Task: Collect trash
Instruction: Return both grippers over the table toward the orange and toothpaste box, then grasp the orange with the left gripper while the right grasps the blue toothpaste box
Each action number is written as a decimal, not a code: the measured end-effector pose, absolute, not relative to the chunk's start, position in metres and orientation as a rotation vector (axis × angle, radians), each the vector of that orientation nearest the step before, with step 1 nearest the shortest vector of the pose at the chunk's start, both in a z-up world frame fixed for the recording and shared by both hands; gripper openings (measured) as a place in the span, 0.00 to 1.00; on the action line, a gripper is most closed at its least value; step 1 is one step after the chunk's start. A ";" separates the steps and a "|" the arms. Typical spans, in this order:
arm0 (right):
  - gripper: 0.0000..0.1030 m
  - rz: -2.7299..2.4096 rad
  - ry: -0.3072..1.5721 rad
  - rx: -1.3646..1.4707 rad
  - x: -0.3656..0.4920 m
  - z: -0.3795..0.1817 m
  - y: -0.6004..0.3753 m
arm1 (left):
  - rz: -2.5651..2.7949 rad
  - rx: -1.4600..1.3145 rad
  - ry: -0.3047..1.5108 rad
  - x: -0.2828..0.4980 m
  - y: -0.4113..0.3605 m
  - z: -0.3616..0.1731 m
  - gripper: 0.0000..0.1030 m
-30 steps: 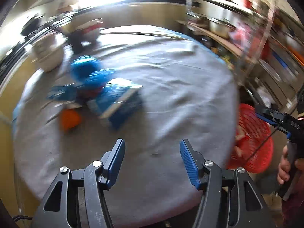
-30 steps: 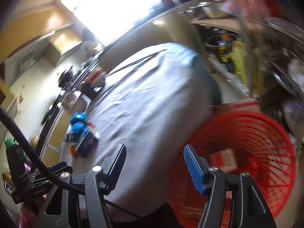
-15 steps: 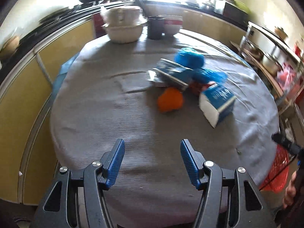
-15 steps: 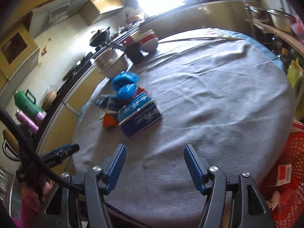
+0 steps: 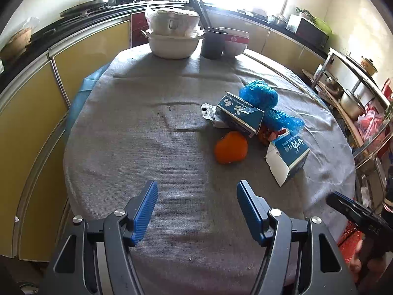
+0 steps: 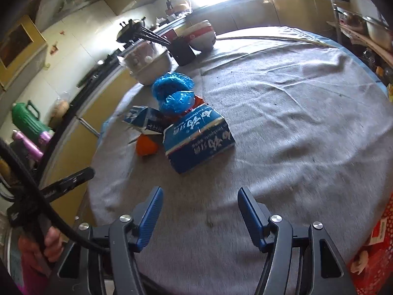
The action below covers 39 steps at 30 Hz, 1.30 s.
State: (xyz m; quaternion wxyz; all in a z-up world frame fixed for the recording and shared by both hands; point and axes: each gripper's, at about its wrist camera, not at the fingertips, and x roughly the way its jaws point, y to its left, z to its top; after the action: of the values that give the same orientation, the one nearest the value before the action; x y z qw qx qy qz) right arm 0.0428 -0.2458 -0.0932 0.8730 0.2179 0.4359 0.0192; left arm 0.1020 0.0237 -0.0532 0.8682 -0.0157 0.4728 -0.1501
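We hover both grippers, left gripper [image 5: 197, 206] just widened, right gripper [image 6: 198, 207] agape, both empty. The trash pile [image 5: 255, 123] waits mid-tabletop toward the right edge; collecting looks barely begun.

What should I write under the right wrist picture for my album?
Open right gripper hovers over the grey tablecloth, facing blue cartons, crumpled blue bags and an orange scrap.

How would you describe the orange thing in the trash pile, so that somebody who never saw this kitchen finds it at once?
Start at the round table with the grey cloth. A pile of trash lies on it: blue cartons and crumpled blue bags. At the pile's near edge, just below the torn carton, sits the orange thing, the only rounded, plain orange piece with no print.
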 end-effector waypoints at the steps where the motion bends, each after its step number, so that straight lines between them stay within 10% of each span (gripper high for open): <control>1: 0.65 0.028 0.914 0.442 0.051 -0.093 -0.242 | -0.311 -0.036 0.990 0.102 0.025 -0.054 0.66; 18: 0.51 0.157 0.735 0.179 0.122 -0.076 -0.166 | -0.268 -0.084 1.042 0.099 0.046 -0.075 0.66; 39: 0.49 0.252 0.994 0.036 0.145 -0.101 -0.183 | -0.347 -0.047 1.050 0.119 0.023 -0.074 0.66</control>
State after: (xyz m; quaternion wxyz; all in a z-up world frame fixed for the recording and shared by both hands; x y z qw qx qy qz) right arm 0.1453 -0.1832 -0.1007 0.8713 0.0170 0.4755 0.1203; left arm 0.1194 0.0229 -0.0743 0.8508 -0.0221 0.4985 -0.1648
